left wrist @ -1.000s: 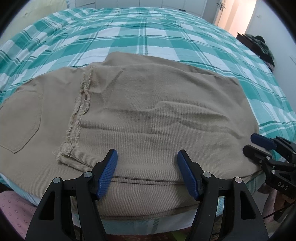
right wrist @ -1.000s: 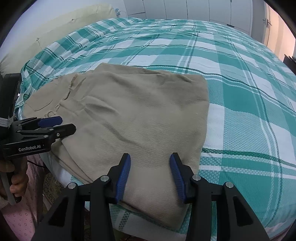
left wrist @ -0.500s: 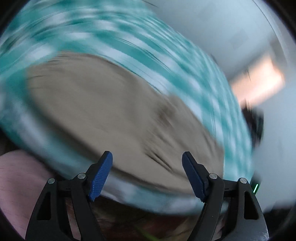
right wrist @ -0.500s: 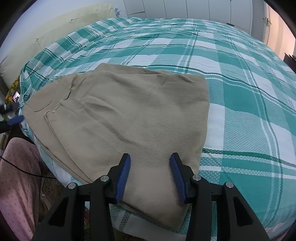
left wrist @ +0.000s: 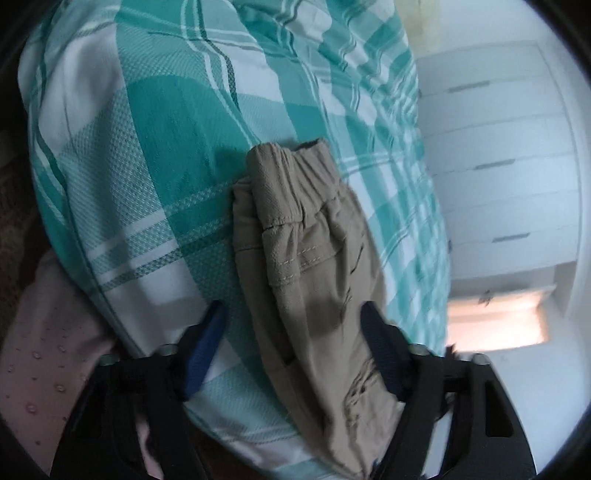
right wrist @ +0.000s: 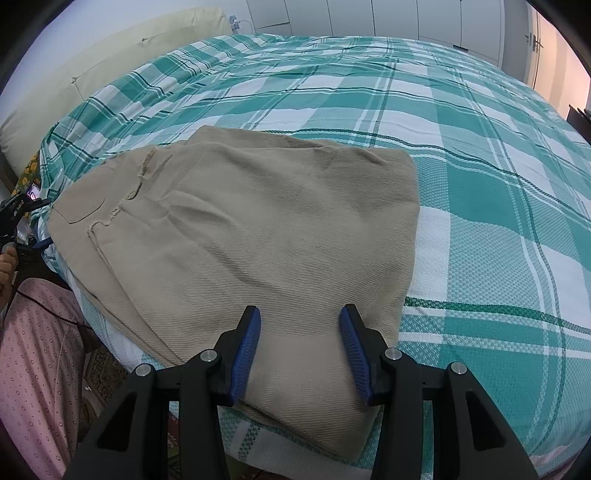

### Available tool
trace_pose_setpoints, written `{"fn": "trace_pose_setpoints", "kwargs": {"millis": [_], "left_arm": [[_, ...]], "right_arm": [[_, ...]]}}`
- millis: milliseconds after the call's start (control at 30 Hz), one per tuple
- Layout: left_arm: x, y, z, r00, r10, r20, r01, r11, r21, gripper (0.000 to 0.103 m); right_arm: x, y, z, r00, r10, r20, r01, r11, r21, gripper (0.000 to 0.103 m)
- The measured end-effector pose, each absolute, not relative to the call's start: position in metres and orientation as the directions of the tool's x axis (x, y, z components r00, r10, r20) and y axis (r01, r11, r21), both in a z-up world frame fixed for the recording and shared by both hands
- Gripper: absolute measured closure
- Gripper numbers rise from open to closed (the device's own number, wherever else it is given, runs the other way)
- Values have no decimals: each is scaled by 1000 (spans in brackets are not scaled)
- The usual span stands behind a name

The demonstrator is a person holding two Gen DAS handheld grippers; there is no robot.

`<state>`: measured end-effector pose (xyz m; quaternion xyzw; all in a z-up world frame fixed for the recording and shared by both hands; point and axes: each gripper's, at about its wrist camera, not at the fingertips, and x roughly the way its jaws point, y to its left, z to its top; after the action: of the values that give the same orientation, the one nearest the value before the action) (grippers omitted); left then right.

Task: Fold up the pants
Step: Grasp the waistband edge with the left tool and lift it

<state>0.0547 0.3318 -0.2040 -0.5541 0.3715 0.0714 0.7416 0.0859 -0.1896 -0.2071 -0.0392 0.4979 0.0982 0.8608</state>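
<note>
Beige pants (right wrist: 258,236) lie folded on the green checked bedspread (right wrist: 498,221) near the bed's front edge. My right gripper (right wrist: 300,341) is open just above the fold's near right corner, holding nothing. In the left wrist view the camera is rolled sideways and the pants' elastic waistband end (left wrist: 295,206) shows. My left gripper (left wrist: 291,347) is open with the cloth between its spread fingers, not pinched. It also shows in the right wrist view (right wrist: 22,221) at the far left by the waistband end.
A cream headboard (right wrist: 92,74) runs along the far left. White wardrobe doors (right wrist: 369,18) stand behind the bed. The person's pink dotted clothing (right wrist: 37,350) is at the near left. A patterned rug (right wrist: 103,373) lies below the bed edge.
My left gripper swung fast to the left end of the pants and rolled sideways, now facing the waistband. My right gripper has stayed in place, open.
</note>
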Motion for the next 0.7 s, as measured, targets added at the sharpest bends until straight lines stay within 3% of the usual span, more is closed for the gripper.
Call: {"fn": "trace_pose_setpoints", "kwargs": {"millis": [33,167,233,333,367,400,433,600,667,700], "left_arm": [[53,332,-207,734,-313,-602,-499,353,-792,54],[54,335,-219,727,-324,-605,-508,339,-792,58],[58,334,-221,727,-327,-603,-509,332,-794,37],[67,335,-217,738,-314,-597,-498,342,-796,32],[71,335,-216,733,-315,-602,-501,349,-792,38],[73,335,-215,728,-320,-607,-504,352,-789,68],[74,335,-212,720,-323,-614,-505,363,-783,92],[66,331,-200,755,-309,-578,-458,382,-803,94],[66,330,-201,756,-294,-585,-458,401,-793,89],[67,331,-204,752,-295,-590,-465,397,-791,79]], "right_arm": [[86,-190,-207,485,130,-865,-208,978,31,57],[86,-190,-207,491,126,-862,-205,978,26,57],[86,-190,-207,491,126,-862,-204,979,26,57],[86,-190,-207,492,126,-862,-205,978,26,57],[86,-190,-207,491,125,-862,-206,978,25,57],[86,-190,-207,492,124,-862,-206,978,23,57],[86,-190,-207,493,123,-861,-206,978,22,57],[85,-189,-207,498,120,-859,-207,978,16,57],[85,-188,-207,498,116,-859,-206,979,13,57],[85,-188,-208,498,114,-860,-206,979,10,57]]}}
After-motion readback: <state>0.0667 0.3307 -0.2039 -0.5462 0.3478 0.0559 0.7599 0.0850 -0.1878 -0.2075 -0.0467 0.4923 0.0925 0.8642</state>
